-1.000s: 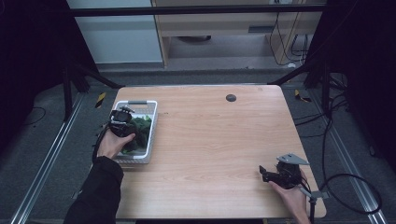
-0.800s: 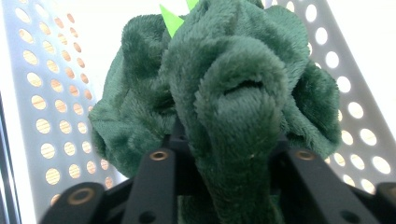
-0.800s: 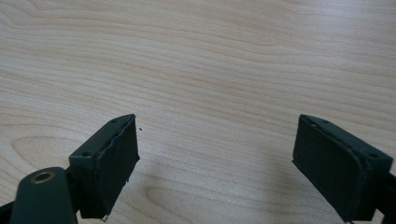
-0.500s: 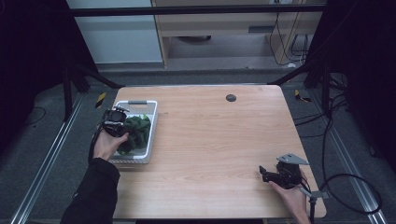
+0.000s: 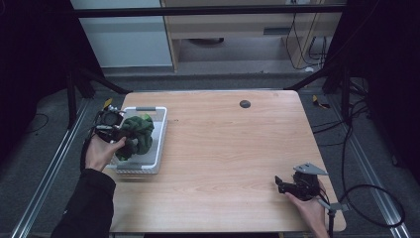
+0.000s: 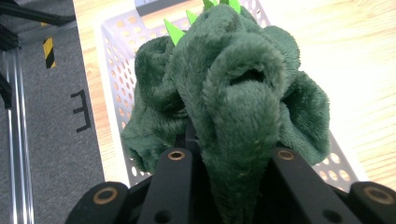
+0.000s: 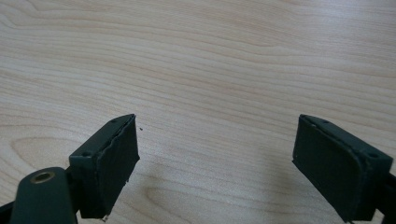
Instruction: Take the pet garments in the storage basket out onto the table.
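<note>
1. At the left of the desk (image 5: 223,163), our left gripper (image 5: 115,130) has its fingers (image 6: 175,163) clamped on a dark green plush toy (image 5: 137,135). The jaws have just been closing, and a thick fold of plush now sits squeezed between them.
2. The toy hangs over the white perforated basket (image 5: 157,148), partly lifted out of it, with bright green spikes (image 6: 173,31) showing along its far side.
3. We judge the toy light, soft and floppy. It bunches under pressure, so a grip on a loose limb may let the body swing or slide out. A bite on the thick middle fold, as here, looks the safer hold. Nothing about it seems fragile or slippery.
4. Past the basket, bare wood runs to a small dark round mark (image 5: 244,103) near the far edge.
5. At the right, our right gripper (image 5: 289,187) rests low near the desk's near corner, its fingers (image 7: 112,158) spread wide over bare wood with nothing between them.
</note>
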Available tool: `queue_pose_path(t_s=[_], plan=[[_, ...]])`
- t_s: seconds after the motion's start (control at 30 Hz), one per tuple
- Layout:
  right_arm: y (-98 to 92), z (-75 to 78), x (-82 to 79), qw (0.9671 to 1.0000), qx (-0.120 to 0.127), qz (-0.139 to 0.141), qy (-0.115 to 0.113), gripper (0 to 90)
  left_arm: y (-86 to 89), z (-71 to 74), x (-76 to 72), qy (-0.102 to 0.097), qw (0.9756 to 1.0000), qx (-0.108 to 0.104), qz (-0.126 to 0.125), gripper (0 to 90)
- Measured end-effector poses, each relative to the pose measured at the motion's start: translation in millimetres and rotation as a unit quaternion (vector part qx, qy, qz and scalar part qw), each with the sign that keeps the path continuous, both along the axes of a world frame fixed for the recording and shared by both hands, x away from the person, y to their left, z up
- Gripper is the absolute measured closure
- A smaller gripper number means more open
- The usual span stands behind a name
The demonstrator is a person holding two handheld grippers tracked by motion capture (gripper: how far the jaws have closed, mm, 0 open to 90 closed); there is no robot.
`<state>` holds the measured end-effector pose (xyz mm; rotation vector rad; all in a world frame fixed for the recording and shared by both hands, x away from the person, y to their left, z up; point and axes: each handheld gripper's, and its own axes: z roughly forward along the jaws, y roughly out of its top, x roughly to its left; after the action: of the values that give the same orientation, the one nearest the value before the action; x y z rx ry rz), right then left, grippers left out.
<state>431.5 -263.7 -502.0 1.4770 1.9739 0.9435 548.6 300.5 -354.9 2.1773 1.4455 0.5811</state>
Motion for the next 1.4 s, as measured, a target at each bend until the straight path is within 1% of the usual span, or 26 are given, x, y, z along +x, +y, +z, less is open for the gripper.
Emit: queue_pose_path(t_s=[0.03, 0.07, 0.1, 0.3, 0.4, 0.5, 0.53, 0.6, 0.7, 0.77, 0.9, 1.0, 1.17, 1.23, 1.27, 1.3, 1.4], plan=[[0.0, 0.0, 0.0, 1.0, 0.0, 0.0, 0.0, 14.2, -0.1, 3.4, -1.4, -0.003, 1.0, 0.001, -0.003, 77.3], [0.0, 0.1, 0.0, 1.0, 0.0, 0.0, 0.0, 14.2, -0.1, 3.4, -1.4, -0.003, 1.0, 0.001, -0.003, 77.3], [0.1, 0.2, -0.1, 1.0, 0.0, -0.001, 0.0, 14.2, -0.8, 8.4, -3.9, -0.008, 1.0, -0.001, -0.006, 77.3], [-0.2, 1.6, -0.9, 1.0, 0.004, -0.002, -0.003, 14.2, -4.6, 22.6, -11.0, -0.02, 0.9996, -0.003, -0.019, 77.4], [-0.6, 2.1, -1.0, 1.0, 0.003, -0.003, -0.006, 14.2, -8.0, 29.9, -15.9, -0.028, 0.9992, 0.0, -0.029, 77.4], [-0.9, 2.0, -0.9, 1.0, 0.001, -0.003, -0.008, 14.2, -10.4, 36.8, -20.2, -0.034, 0.9988, -0.002, -0.035, 77.3], [-0.9, 2.1, -1.0, 1.0, 0.001, -0.003, -0.008, 14.1, -10.7, 39.2, -21.3, -0.035, 0.9986, 0.0, -0.038, 77.4], [-0.7, 2.7, -1.3, 0.9999, 0.005, -0.004, -0.009, 14.2, -11.8, 42.9, -23.6, -0.038, 0.9985, -0.002, -0.04, 77.4], [-1.2, 2.8, -1.4, 0.9999, 0.002, -0.004, -0.011, 14.1, -12.6, 46.8, -26.0, -0.04, 0.9982, -0.001, -0.044, 77.4], [-1.2, 2.9, -1.4, 0.9999, 0.002, -0.004, -0.012, 14.1, -14.8, 52.0, -29.7, -0.044, 0.9976, 0.0, -0.053, 77.4], [-0.7, 3.4, -1.8, 0.9999, 0.004, -0.004, -0.011, 14.1, -19.6, 57.8, -34.9, -0.045, 0.9968, -0.002, -0.065, 77.4], [-0.8, 3.5, -1.9, 0.9999, 0.003, -0.004, -0.013, 14.1, -23.9, 60.7, -37.9, -0.05, 0.9959, -0.002, -0.076, 77.4], [-0.9, 3.4, -1.9, 0.9999, 0.002, -0.004, -0.014, 14.0, -32.7, 65.9, -42.1, -0.047, 0.9944, 0.0, -0.095, 77.5], [-0.8, 3.5, -2.0, 0.9999, 0.002, -0.005, -0.015, 14.0, -37.7, 67.3, -44.2, -0.048, 0.9934, -0.001, -0.104, 77.5], [-0.8, 3.5, -2.0, 0.9999, 0.002, -0.005, -0.015, 14.0, -37.7, 67.3, -44.2, -0.048, 0.9934, -0.001, -0.104, 77.5], [-0.8, 3.5, -2.0, 0.9999, 0.003, -0.005, -0.015, 14.0, -41.7, 68.4, -45.9, -0.048, 0.9925, -0.001, -0.112, 77.4], [-1.0, 3.7, -2.1, 0.9999, 0.003, -0.005, -0.016, 13.9, -49.4, 69.5, -48.7, -0.049, 0.9907, 0.002, -0.127, 77.5]])
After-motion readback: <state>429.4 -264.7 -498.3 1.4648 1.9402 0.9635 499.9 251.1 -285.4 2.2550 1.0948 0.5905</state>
